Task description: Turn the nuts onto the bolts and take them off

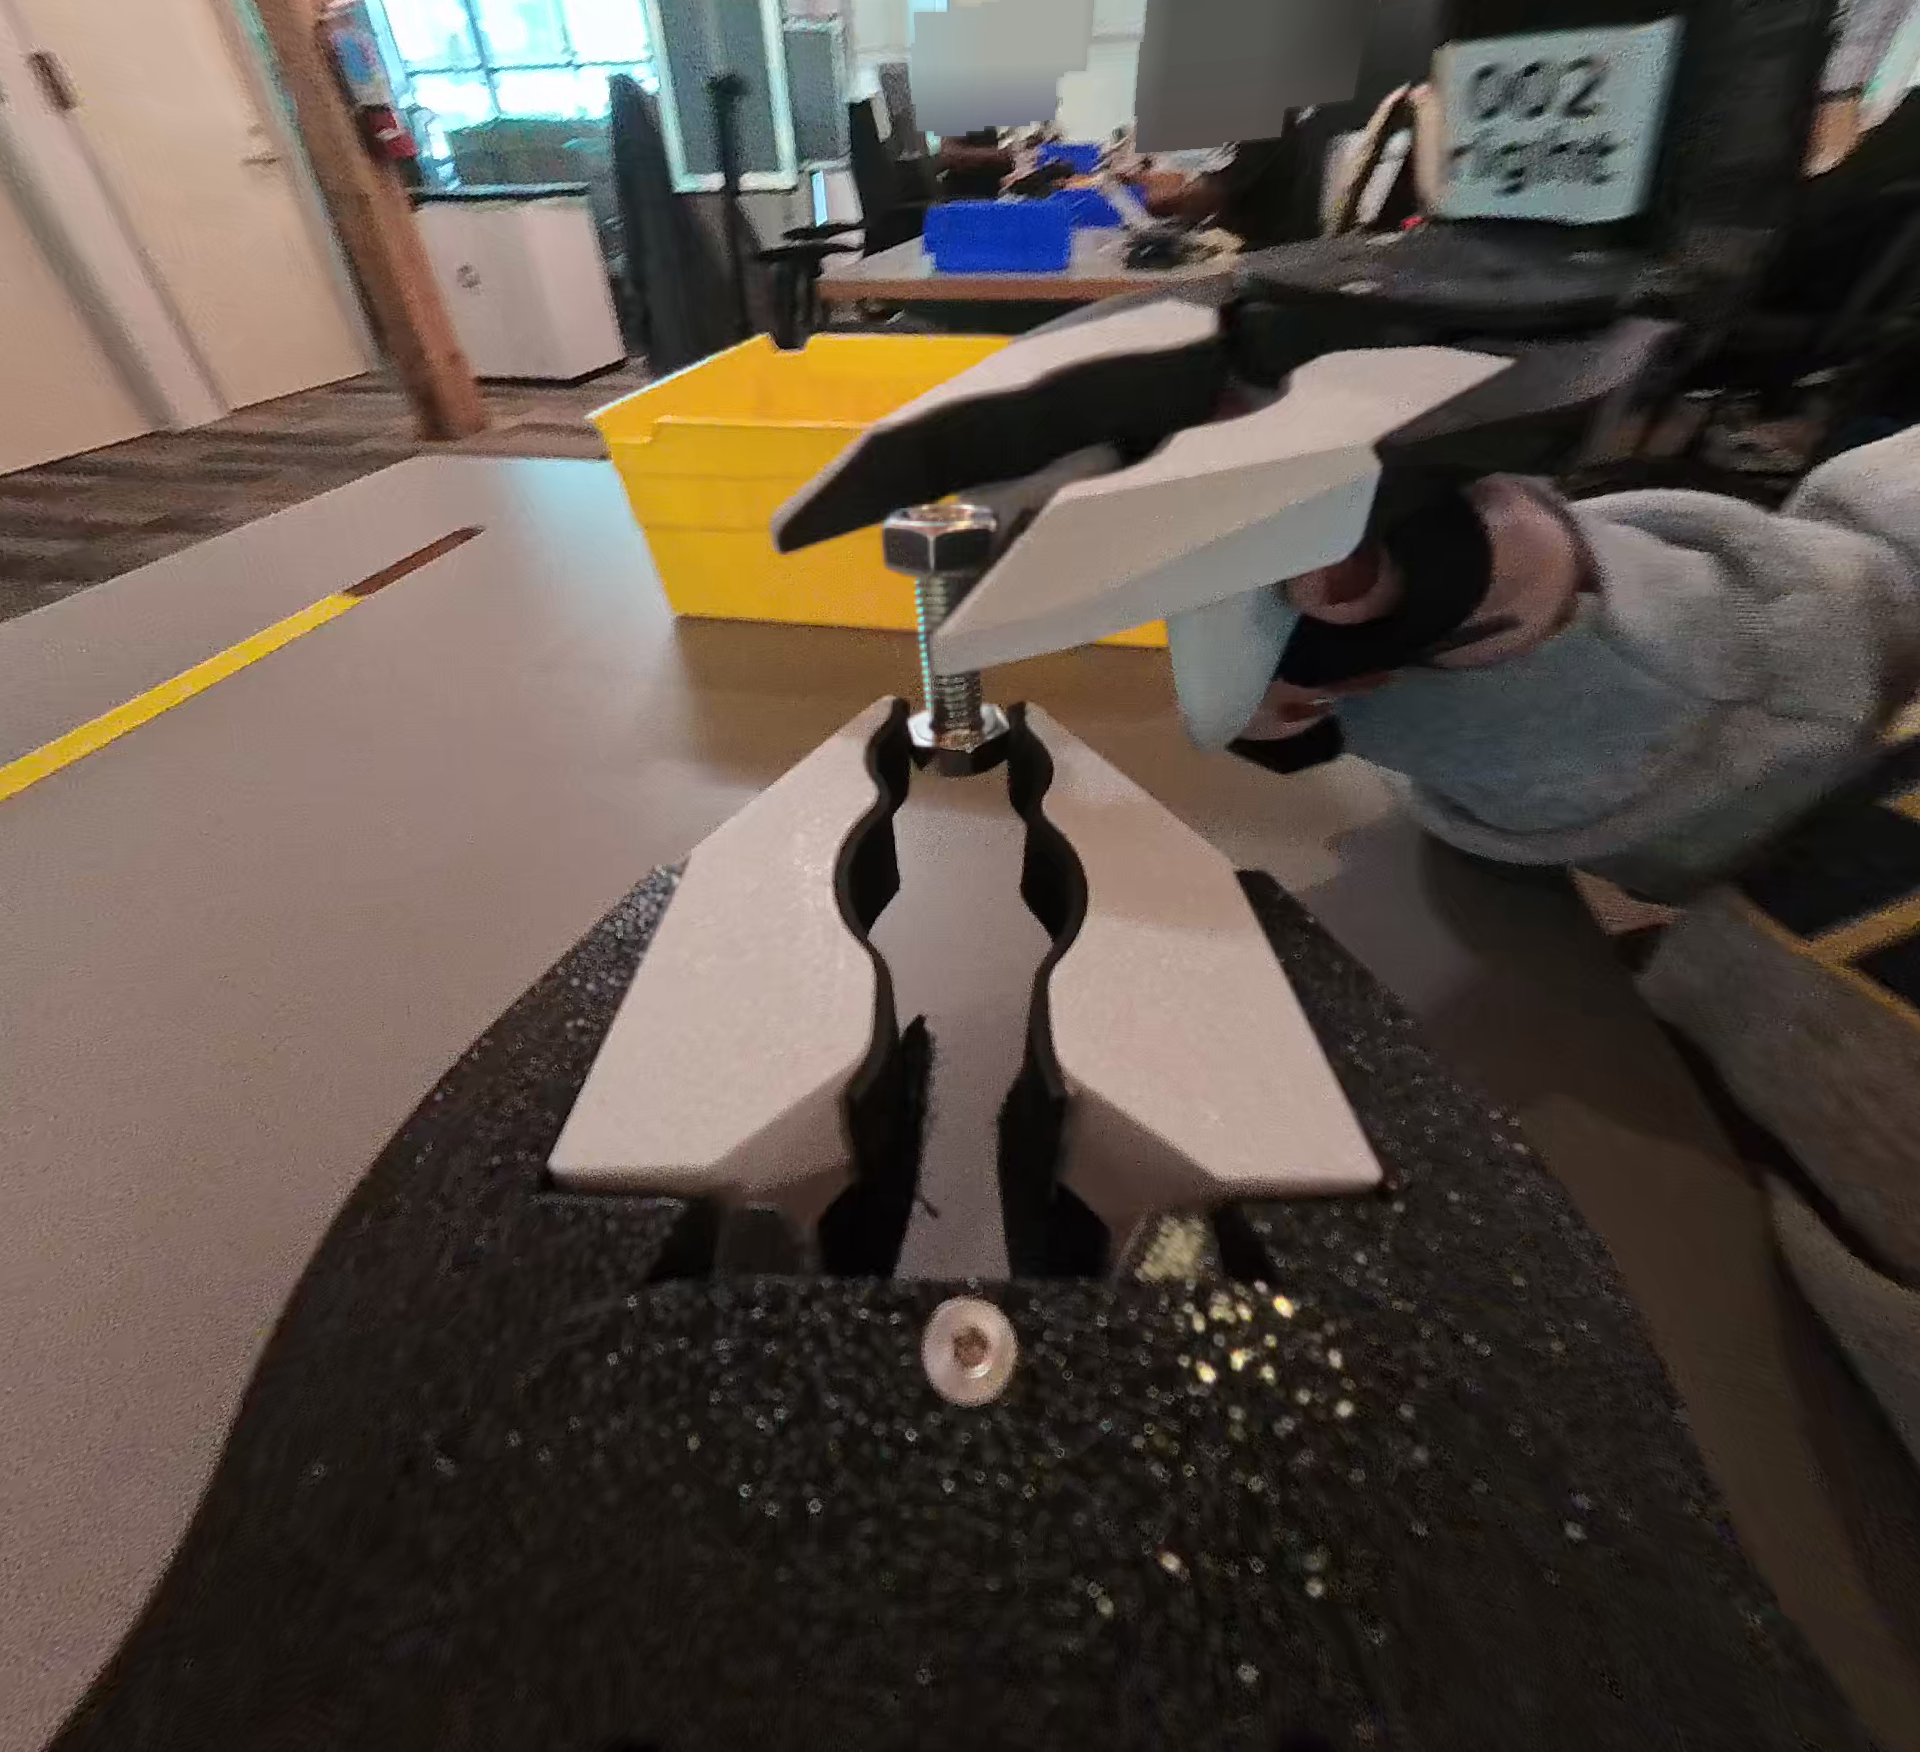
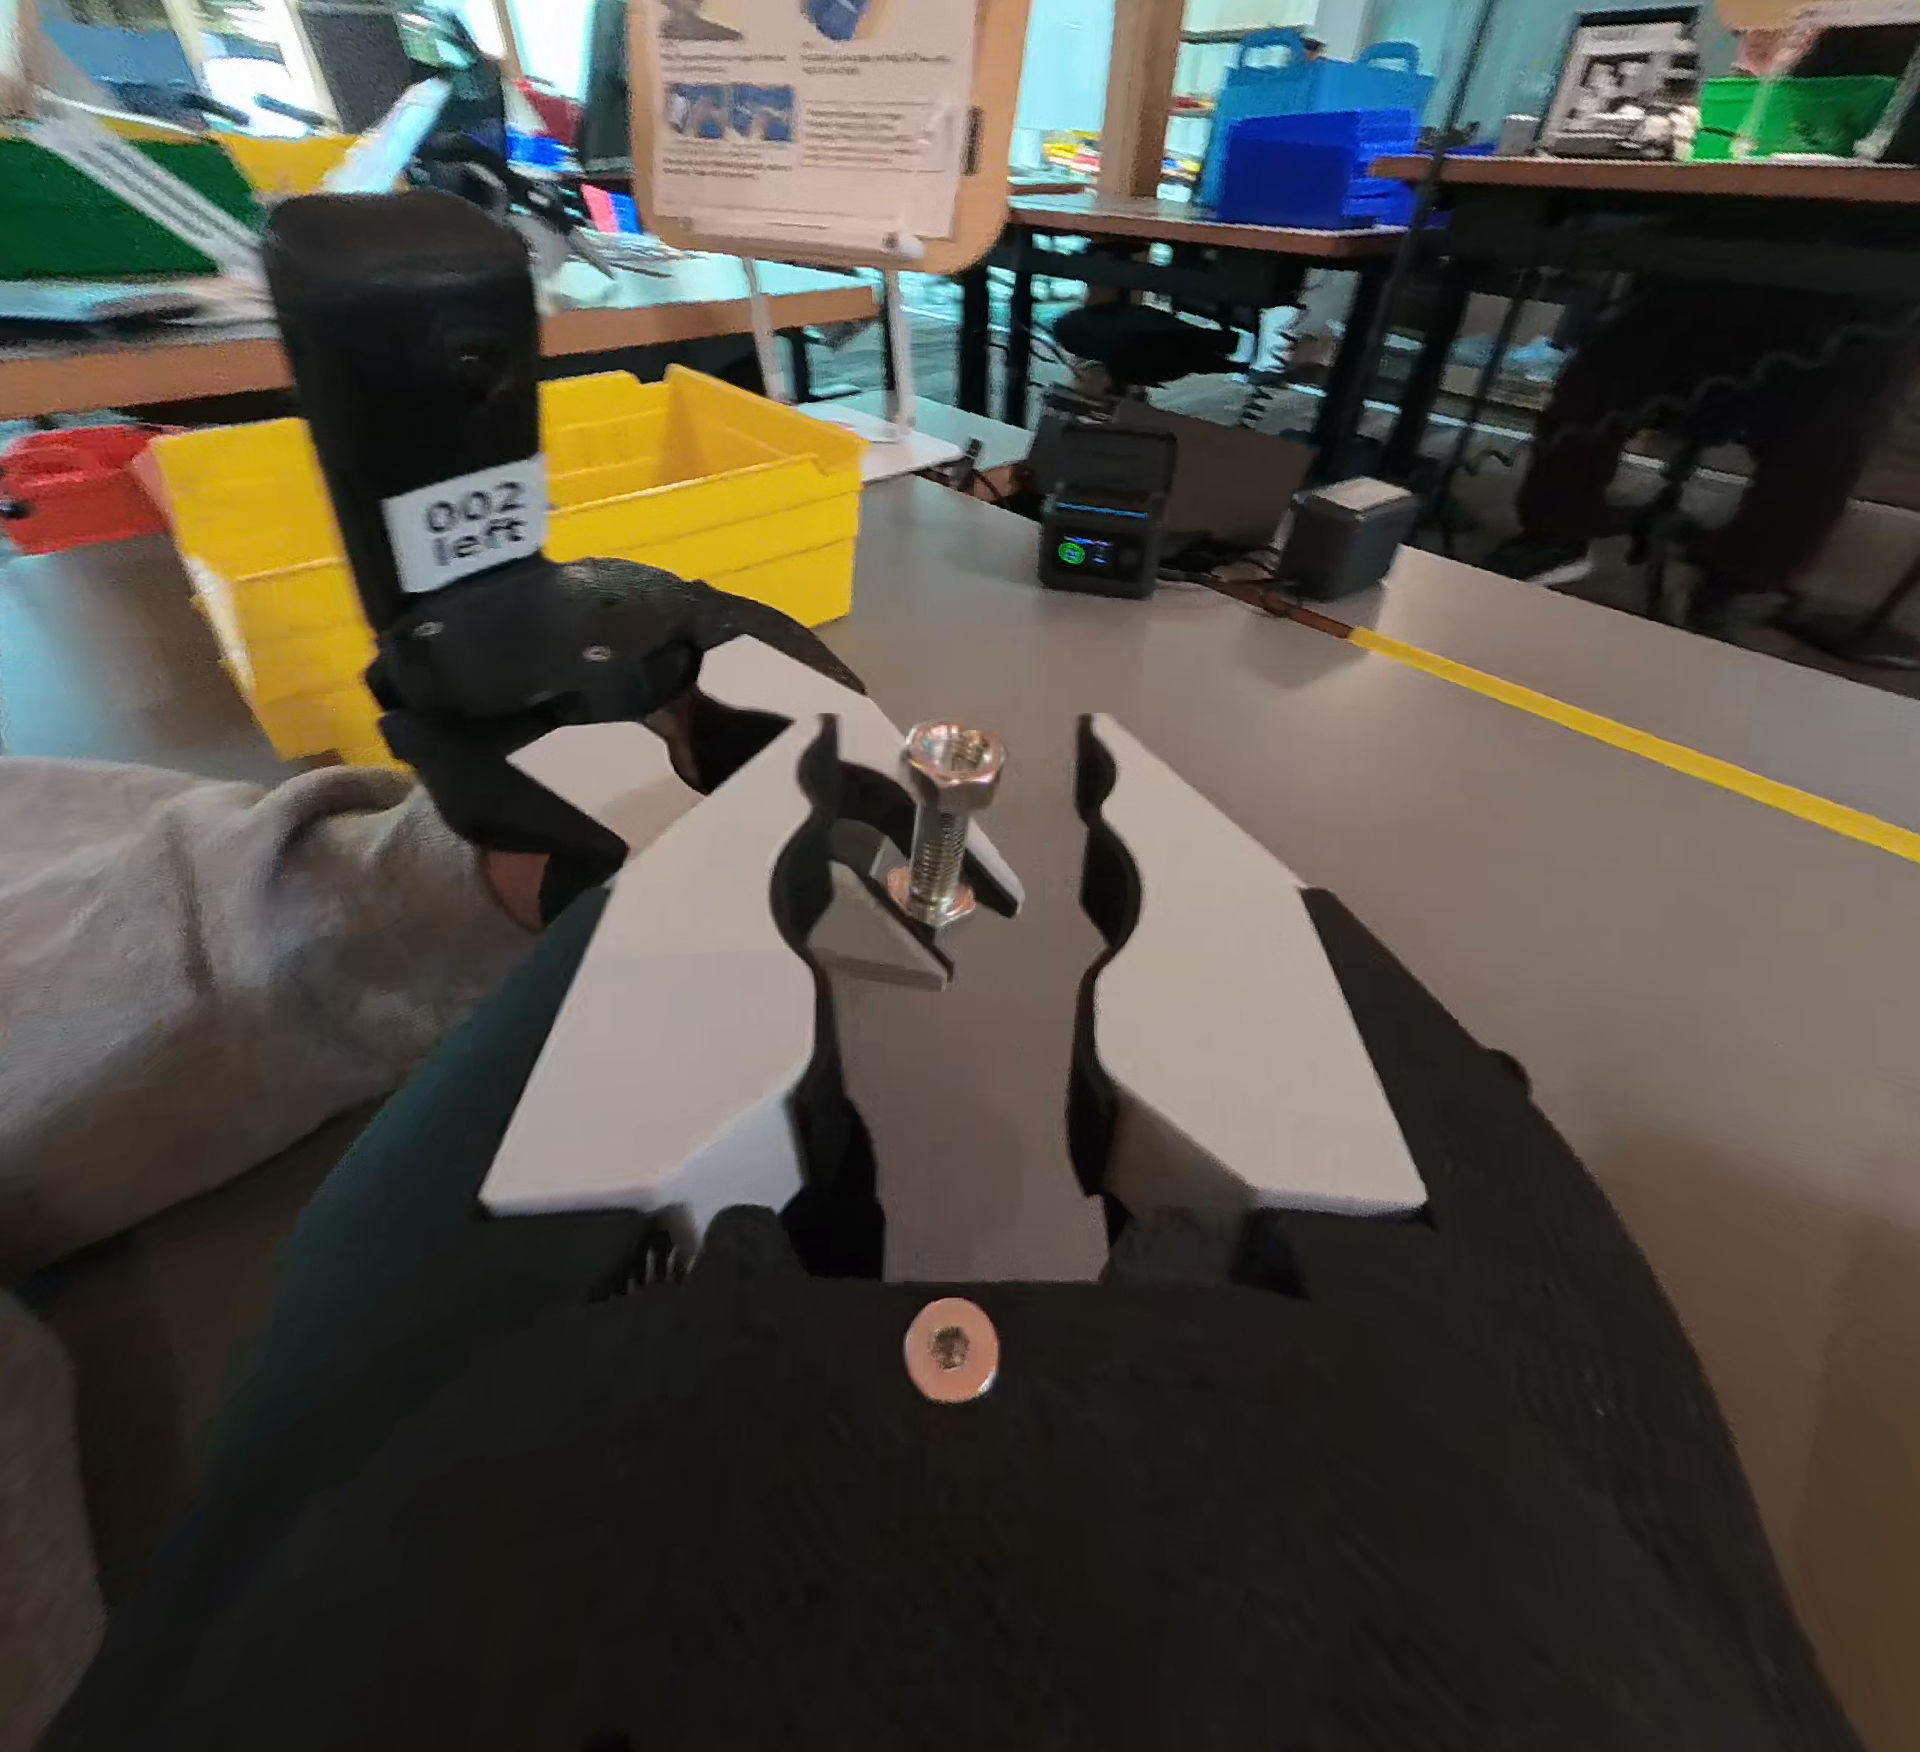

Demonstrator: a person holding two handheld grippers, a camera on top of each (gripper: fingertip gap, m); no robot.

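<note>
A silver bolt (image 1: 940, 632) stands upright over the grey table (image 1: 416, 819). My left gripper (image 1: 956, 734) is shut on the bolt's hex head (image 1: 954, 738) at the bottom. A hex nut (image 1: 938, 539) sits at the top of the thread. My right gripper (image 2: 956, 726) is open, with a finger on each side of the nut (image 2: 951, 757) and a gap to each. In the left wrist view its fingers (image 1: 1143, 497) reach in from the right. In the right wrist view the left gripper (image 2: 940, 928) comes in from the left and holds the bolt's head (image 2: 928, 902).
A yellow bin (image 1: 727, 476) stands just behind the bolt and also shows in the right wrist view (image 2: 707, 476). A yellow tape line (image 2: 1621, 736) crosses the table. A small black device (image 2: 1101, 528) and a sign stand (image 2: 821, 40) stand farther back. A person's grey sleeve (image 1: 1610, 663) is at the right. Left tips to right tips: about 4 centimetres.
</note>
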